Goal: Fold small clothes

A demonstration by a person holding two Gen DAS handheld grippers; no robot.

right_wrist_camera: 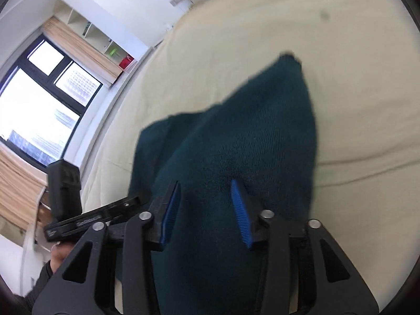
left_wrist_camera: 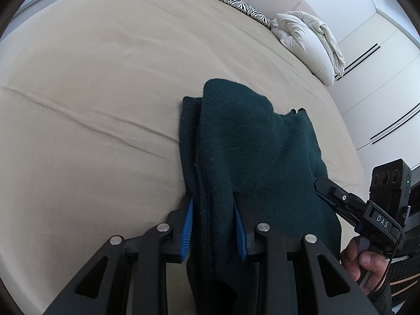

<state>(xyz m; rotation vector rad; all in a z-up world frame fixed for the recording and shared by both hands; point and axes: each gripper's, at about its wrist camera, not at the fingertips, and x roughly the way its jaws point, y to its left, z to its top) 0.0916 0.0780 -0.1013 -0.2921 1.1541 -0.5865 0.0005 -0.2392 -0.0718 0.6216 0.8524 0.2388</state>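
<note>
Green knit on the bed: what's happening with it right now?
A person is folding a dark green knit garment on a beige bed, with a handheld gripper in each hand. The left gripper has the near edge of the bunched fabric between its blue pads. The right gripper grips the same garment further along that edge. The garment is already doubled into layers, and its far part lies on the bed. A white pillow sits at the far side.
</note>
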